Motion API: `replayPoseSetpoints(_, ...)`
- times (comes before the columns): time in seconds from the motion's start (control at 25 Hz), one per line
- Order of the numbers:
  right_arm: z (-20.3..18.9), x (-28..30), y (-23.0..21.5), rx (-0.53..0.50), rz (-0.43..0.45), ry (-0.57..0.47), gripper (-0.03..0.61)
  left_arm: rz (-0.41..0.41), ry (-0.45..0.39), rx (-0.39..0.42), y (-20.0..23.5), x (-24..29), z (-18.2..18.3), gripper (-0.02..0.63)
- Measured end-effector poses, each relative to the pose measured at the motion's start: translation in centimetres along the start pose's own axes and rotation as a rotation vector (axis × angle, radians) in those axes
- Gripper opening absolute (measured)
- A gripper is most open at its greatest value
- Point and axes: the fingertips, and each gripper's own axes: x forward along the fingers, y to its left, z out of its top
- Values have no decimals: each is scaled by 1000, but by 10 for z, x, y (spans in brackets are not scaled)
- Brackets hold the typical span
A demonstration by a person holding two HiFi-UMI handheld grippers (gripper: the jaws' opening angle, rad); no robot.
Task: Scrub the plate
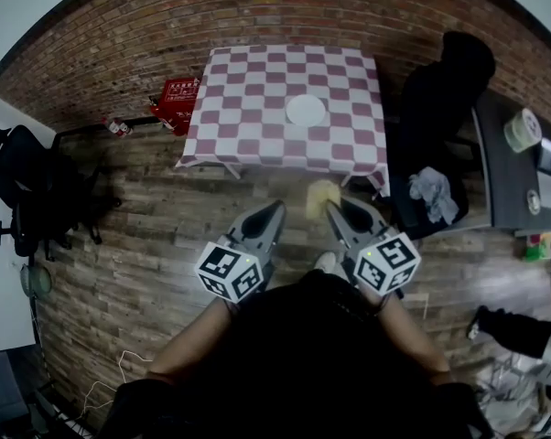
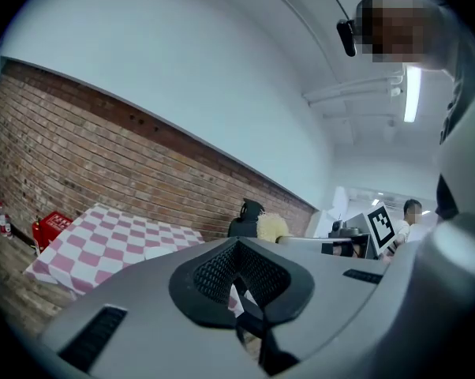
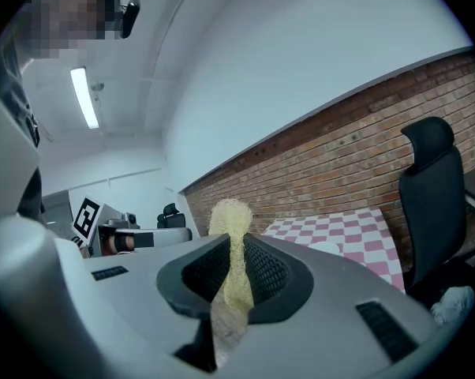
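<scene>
Left gripper: jaws together, nothing between them. In its own view we see only the closed pads.

Right gripper: jaws clamped on a yellow scrubbing sponge. The sponge is pinched thin between the pads and bulges out past the tips.

In the head view we hold both grippers side by side, low in front of the body, pointing toward the table.

Plate: white, flat on the checked tablecloth, a little right of the table's middle. We see nothing else on the cloth. The plate is well apart from both grippers, with bare wooden floor between us and the table's near edge.

Progress, as we judge it:
- The tool is in hand, so that step is done.
- Scrubbing has not begun, and the sponge touches nothing but the pads.
- Still to do: close the gap to the table, probably steady the plate with the empty left gripper, then work the sponge over its surface.
- The plate is too small here to tell whether it is soiled.

Around the table: a black office chair just right of it, a red box on the floor by its left corner, and a grey desk at the far right.
</scene>
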Motion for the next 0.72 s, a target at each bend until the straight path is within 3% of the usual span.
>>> replayPoseSetpoints(0.32,25,3,-71,12,25,-2,49,38,3,2,2,70,15,8)
replayPoseSetpoints(0.52,28,14,-96,30,15,14,49,10,-5,-3,14,97,27,8)
replayPoseSetpoints(0.72,28,26,-121,47,-50,11,49,-54,57,-24,40,130,20,8)
